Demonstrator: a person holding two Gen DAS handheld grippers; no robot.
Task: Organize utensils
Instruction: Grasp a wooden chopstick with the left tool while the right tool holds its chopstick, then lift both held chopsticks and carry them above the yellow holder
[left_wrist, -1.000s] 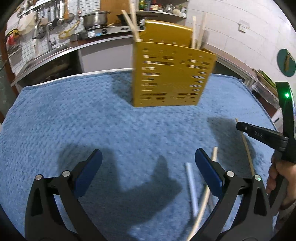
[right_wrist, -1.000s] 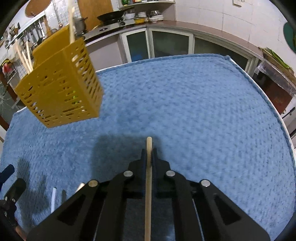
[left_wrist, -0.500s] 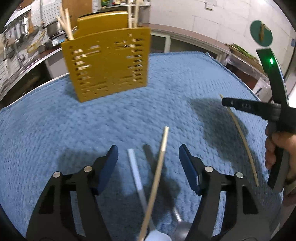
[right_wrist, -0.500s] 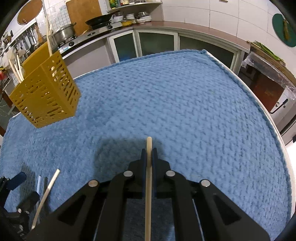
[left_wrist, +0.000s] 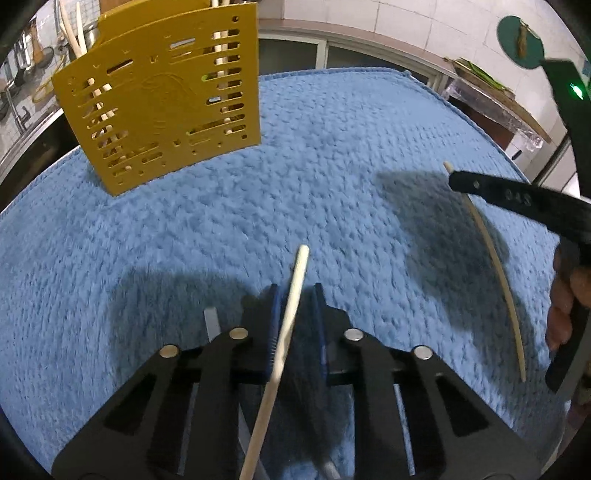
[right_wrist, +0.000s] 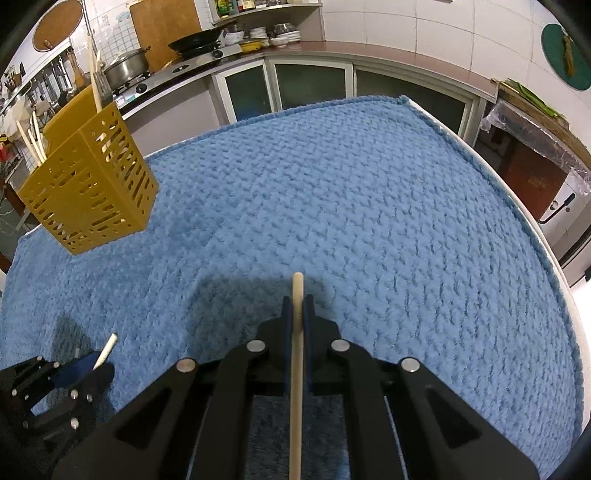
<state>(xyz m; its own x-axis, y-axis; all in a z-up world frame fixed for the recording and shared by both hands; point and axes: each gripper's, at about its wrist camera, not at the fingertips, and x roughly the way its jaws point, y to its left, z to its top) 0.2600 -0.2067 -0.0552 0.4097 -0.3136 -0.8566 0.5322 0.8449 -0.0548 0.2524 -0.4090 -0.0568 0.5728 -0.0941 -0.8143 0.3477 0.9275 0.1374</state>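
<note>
A yellow slotted utensil holder (left_wrist: 162, 96) stands at the far left of the blue mat and holds several pale chopsticks; it also shows in the right wrist view (right_wrist: 88, 192). My left gripper (left_wrist: 295, 295) is nearly shut around a pale wooden chopstick (left_wrist: 291, 306) that lies slanted between the blue pads. A white utensil handle (left_wrist: 212, 325) lies beside it on the mat. My right gripper (right_wrist: 297, 306) is shut on another wooden chopstick (right_wrist: 296, 354), held above the mat; that gripper also shows at the right of the left wrist view (left_wrist: 458, 181).
The blue textured mat (right_wrist: 369, 206) covers the table, whose edge runs along the right. A kitchen counter with pots and a stove (right_wrist: 184, 62) stands behind. The left gripper shows low at the left of the right wrist view (right_wrist: 74, 373).
My left gripper has turned right, moved over the lying chopstick and closed from wide open to nearly shut around it. The right gripper still holds its chopstick.
</note>
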